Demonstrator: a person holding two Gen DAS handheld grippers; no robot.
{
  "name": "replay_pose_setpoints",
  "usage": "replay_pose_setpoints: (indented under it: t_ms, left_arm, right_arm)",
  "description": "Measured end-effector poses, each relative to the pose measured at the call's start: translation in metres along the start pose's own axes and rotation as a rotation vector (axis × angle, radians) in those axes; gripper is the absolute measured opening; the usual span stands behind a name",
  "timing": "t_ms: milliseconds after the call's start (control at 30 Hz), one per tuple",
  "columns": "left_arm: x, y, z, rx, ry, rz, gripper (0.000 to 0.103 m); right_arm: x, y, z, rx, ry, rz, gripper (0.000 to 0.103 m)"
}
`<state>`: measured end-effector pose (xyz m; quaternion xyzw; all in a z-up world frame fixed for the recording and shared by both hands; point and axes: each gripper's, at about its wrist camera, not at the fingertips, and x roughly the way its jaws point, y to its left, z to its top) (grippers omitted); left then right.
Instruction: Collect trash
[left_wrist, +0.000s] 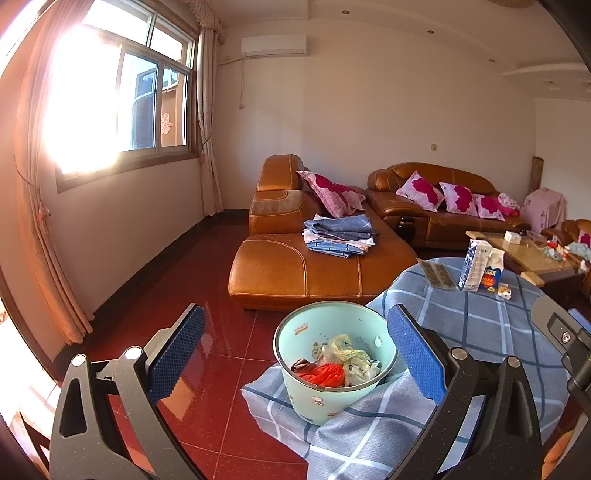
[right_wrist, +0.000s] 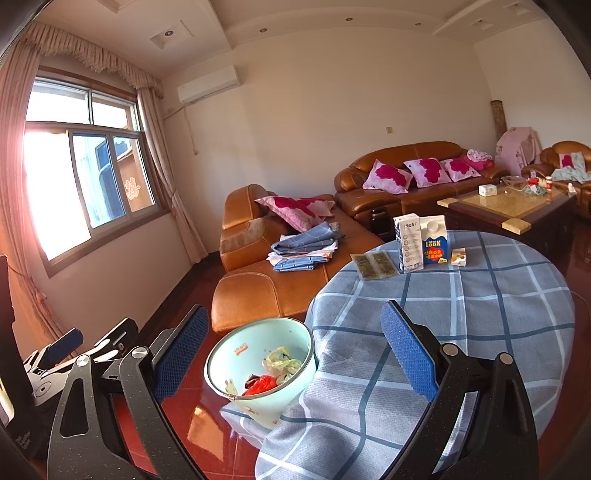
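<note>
Both grippers, left gripper (left_wrist: 295, 347) and right gripper (right_wrist: 295, 343), gape wide and empty. Between their fingers sits the mint bin (left_wrist: 325, 391), trash inside, beside the checked tablecloth (right_wrist: 461, 314).

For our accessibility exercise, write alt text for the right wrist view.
An open hand-held gripper points at a round table with a blue checked cloth; a mint bin holding plastic scraps sits at its left edge. Two cartons, a small box and flat packets stand at the far side.

Spread tongs (right_wrist: 295, 354) — bin (right_wrist: 236, 369) below
</note>
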<state>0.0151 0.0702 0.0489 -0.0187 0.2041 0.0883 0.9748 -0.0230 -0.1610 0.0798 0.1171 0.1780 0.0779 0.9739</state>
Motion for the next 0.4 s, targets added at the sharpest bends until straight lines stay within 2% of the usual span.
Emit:
replay_pose_setpoints:
  t_ms: [400]
  left_arm:
    - [0.0024,-0.0037,-0.0018,0.004,-0.001,0.007,0.097]
  right_arm:
    - [0.0058,-0.0048,-0.0036,0.02,0.019,-0.013,0.093]
